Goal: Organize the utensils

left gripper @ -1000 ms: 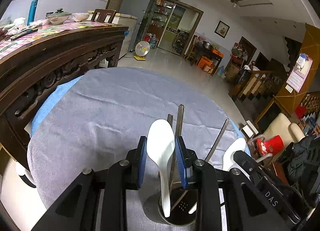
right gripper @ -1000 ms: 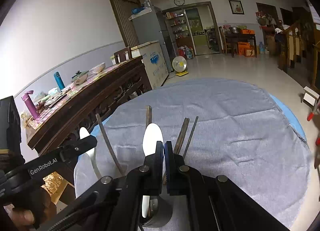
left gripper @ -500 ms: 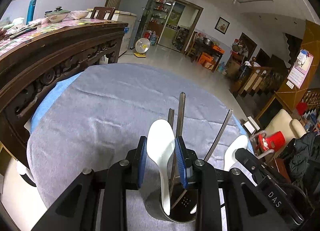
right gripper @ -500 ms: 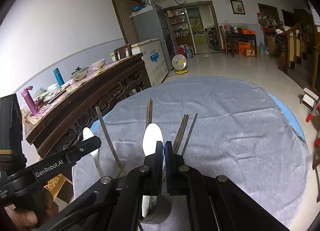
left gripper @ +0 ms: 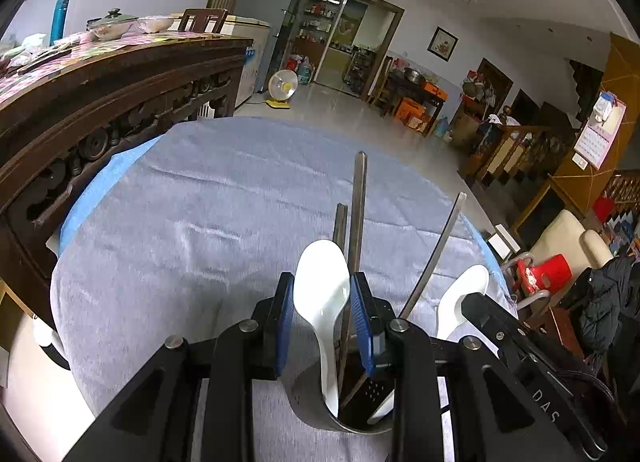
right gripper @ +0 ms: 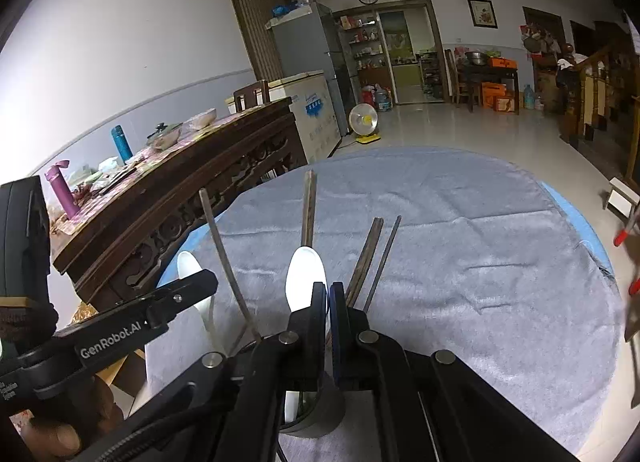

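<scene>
I have the left claw [left gripper: 322, 322] hovering right over the utensil holder [left gripper: 316, 402], its blue pads set apart with the bowl of a white spoon [left gripper: 324, 286] standing up between them. I cannot tell whether the pads actually touch the spoon. The spoon's handle runs down into the holder just below the claw. A second white spoon [left gripper: 464, 290] leans out of the same holder off to the claw's right, partly behind the other gripper's black arm. Dark chopsticks [left gripper: 356, 214] rise from the holder just beyond the claw, and one more slants to its right.

My right claw [right gripper: 328, 302] is pressed together with nothing between its pads. The holder [right gripper: 320, 414] sits directly beneath it on the desk [right gripper: 480, 262], which wears a grey cloth. The white spoon [right gripper: 306, 274] stands just ahead of its fingertips, with chopsticks [right gripper: 366, 258] fanning out to either side.
</scene>
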### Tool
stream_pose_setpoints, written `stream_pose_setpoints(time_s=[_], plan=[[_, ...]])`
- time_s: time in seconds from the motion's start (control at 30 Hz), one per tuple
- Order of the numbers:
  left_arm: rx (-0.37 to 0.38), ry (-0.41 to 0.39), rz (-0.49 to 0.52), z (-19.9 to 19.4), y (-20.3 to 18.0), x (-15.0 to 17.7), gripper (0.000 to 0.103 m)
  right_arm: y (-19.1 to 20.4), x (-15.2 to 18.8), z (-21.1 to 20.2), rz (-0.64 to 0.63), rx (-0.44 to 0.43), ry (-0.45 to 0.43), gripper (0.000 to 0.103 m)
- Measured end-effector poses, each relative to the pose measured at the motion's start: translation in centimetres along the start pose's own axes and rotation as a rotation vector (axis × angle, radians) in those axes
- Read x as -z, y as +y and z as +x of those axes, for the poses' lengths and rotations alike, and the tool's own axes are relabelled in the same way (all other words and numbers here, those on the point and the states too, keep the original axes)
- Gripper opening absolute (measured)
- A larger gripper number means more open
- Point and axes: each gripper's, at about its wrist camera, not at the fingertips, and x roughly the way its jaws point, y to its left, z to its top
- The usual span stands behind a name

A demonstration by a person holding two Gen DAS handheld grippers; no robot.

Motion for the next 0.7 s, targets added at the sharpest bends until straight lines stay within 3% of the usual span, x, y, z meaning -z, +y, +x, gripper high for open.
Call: stream_pose_setpoints(time_s=[0.7], plan=[[0.003, 0.043, 0.046, -0.4, -0.8, 2.0, 0.030, 1.2, 1.5, 0.3, -0.033, -0.011, 0.038, 0.004]])
